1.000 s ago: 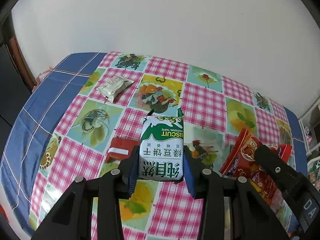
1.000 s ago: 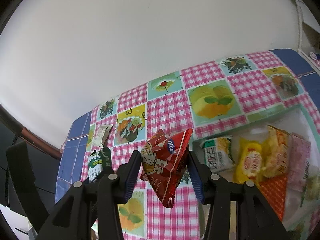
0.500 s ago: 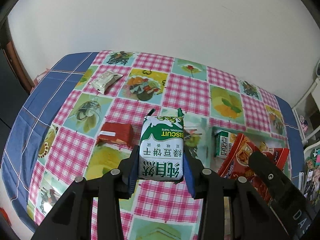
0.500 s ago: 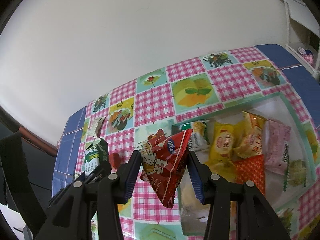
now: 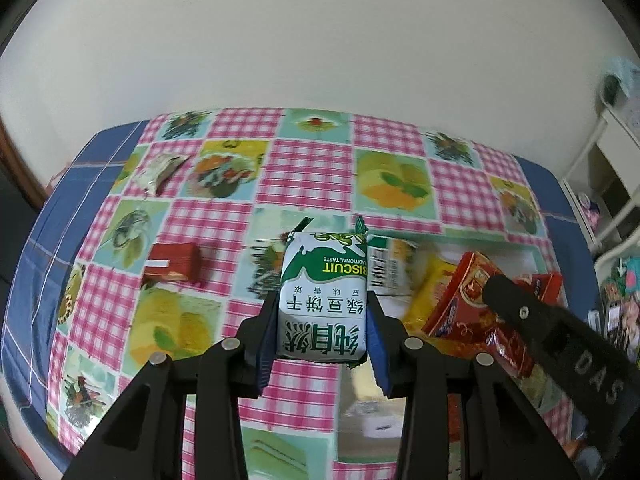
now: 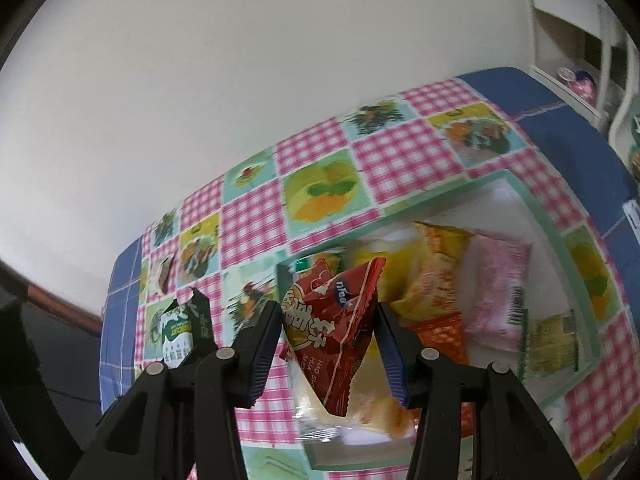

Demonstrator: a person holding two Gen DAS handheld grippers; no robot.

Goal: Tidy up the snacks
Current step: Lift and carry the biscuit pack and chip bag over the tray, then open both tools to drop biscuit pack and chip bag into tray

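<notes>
My left gripper point(image 5: 322, 322) is shut on a green and white biscuit pack point(image 5: 323, 296), held above the tablecloth just left of the clear storage box point(image 5: 524, 248). My right gripper point(image 6: 329, 328) is shut on a red snack bag point(image 6: 332, 320), hanging over the near left part of the clear storage box point(image 6: 536, 204). The box holds yellow, orange and pink snack packs point(image 6: 496, 296). In the right wrist view the biscuit pack point(image 6: 178, 330) shows at the left. The red snack bag point(image 5: 472, 308) shows at the right of the left wrist view.
On the checked tablecloth point(image 5: 304, 164) lie a small red pack point(image 5: 172, 260) at the left and a silvery pack point(image 5: 158, 168) near the far left corner. A white shelf unit point(image 6: 576, 40) stands beyond the table's right end. A wall runs behind the table.
Both grippers have moved to the right with their packs held. The storage box has come into the left wrist view and fills more of the right wrist view.
</notes>
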